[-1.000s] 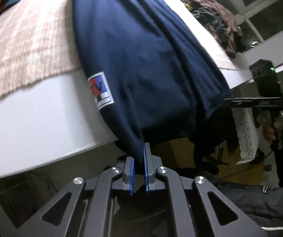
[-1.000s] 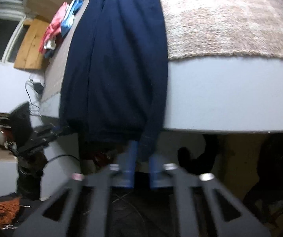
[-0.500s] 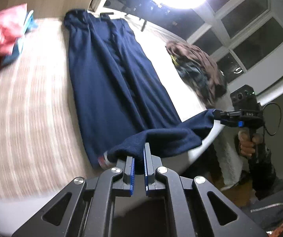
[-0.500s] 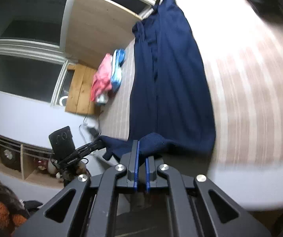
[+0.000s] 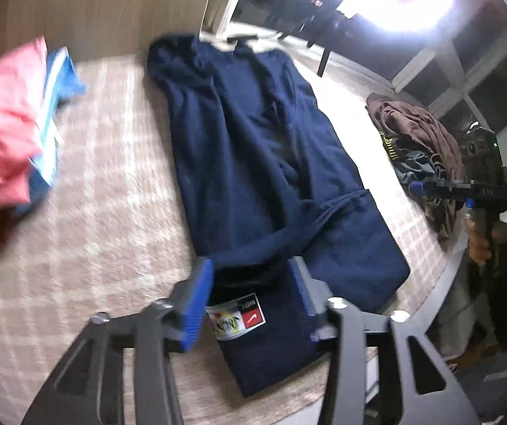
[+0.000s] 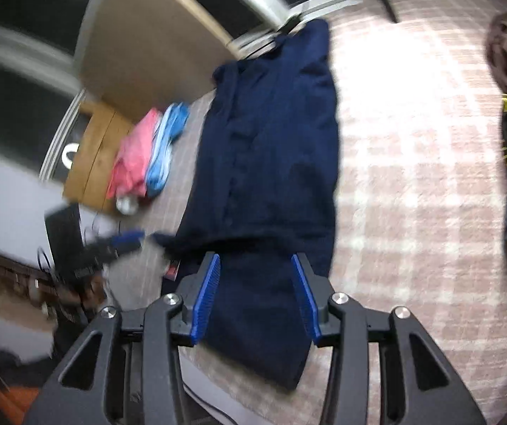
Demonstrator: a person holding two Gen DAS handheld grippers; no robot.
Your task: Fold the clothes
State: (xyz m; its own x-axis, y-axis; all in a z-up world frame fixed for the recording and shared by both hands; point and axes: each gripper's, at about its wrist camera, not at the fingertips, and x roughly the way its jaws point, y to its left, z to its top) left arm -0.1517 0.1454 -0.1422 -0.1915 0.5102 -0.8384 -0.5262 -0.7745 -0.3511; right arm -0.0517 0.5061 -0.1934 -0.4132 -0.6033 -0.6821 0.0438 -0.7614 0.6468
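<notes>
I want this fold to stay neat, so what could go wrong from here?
1. The folded-up end of the navy garment lies crooked near the table edge; it may slide off or stay uneven.
2. The left gripper and right gripper, jaws just opened, sit over the cloth; pulling away could snag it.

Both wrist cams look steeply down, close over the near end of the navy garment [image 5: 264, 163] [image 6: 271, 148], from either side of it; both also catch the pink pile [image 5: 2, 134] [image 6: 133, 156] beyond it.
</notes>
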